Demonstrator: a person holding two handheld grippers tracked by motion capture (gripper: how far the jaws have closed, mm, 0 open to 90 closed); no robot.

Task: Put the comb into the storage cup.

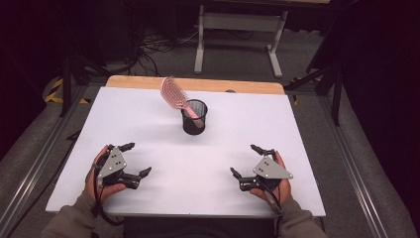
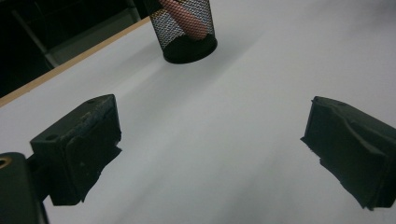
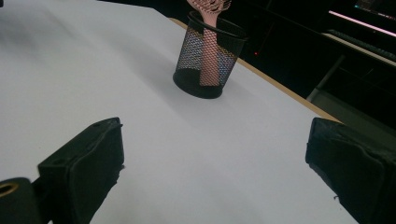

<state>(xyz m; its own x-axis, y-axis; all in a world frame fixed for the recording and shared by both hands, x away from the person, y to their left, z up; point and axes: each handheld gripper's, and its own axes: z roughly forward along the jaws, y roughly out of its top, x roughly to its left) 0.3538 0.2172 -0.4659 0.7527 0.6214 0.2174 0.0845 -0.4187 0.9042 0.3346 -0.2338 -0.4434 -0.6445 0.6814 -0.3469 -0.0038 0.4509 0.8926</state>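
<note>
— Starting from the left gripper (image 1: 132, 159): what is it doing?
— Resting low over the desk (image 1: 148, 114), near and to the left of the mesh cup (image 1: 194, 117), jaws spread wide with nothing between them. I'd judge no grasp has begun.
— And the cup itself?
— It stands upright toward the far middle of the desk. A pink hairbrush (image 1: 174, 92) sits in it handle-down, its head leaning out over the cup's left rim.
— The right gripper (image 1: 246, 160)?
— Near and to the right of the cup, jaws equally wide apart and empty.
— Next move?
— Probably one gripper reaches forward to the cup, closing on the brush just above the rim, while the other may need to steady the light cup against tipping.
— Any writing?
— None that I can read on cup, brush or grippers.
</note>
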